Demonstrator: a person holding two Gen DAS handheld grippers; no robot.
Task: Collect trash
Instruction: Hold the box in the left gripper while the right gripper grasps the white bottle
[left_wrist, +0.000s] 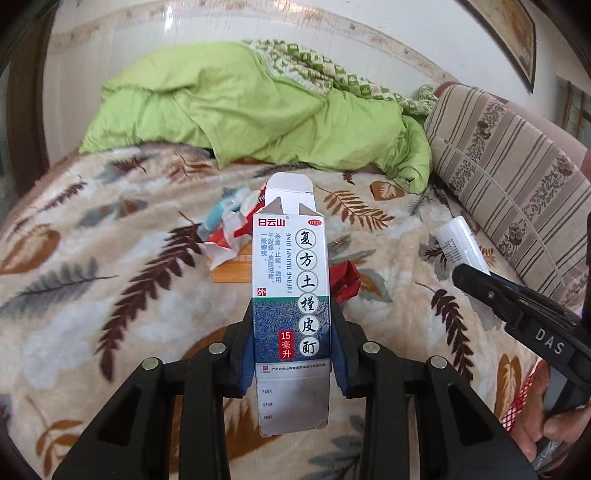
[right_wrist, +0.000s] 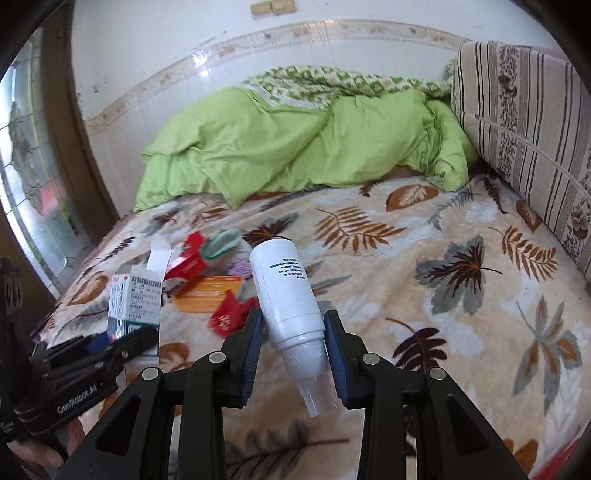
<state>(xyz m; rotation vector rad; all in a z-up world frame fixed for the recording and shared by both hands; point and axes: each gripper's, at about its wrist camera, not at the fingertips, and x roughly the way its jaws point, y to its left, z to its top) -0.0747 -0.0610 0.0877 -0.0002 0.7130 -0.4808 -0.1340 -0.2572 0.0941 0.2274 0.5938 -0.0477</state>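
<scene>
My left gripper (left_wrist: 294, 325) is shut on a white and blue medicine carton (left_wrist: 290, 280), held upright above the bed with both end flaps open. My right gripper (right_wrist: 293, 325) is shut on a white spray bottle (right_wrist: 286, 291), clear cap toward the camera. The left wrist view shows the right gripper (left_wrist: 476, 280) with the bottle (left_wrist: 458, 243) at the right. In the right wrist view the left gripper (right_wrist: 125, 343) and the carton (right_wrist: 135, 295) are at the lower left. On the blanket lie crumpled red and white wrappers (left_wrist: 229, 236), an orange box (right_wrist: 208, 290) and a red wrapper (right_wrist: 227, 317).
A leaf-patterned blanket (right_wrist: 424, 258) covers the bed. A green duvet (right_wrist: 295, 147) is bunched along the far wall, and a striped cushion (right_wrist: 524, 122) leans at the right. A glass door or window (right_wrist: 33, 177) stands at the left. A hand (left_wrist: 546, 417) grips the right tool.
</scene>
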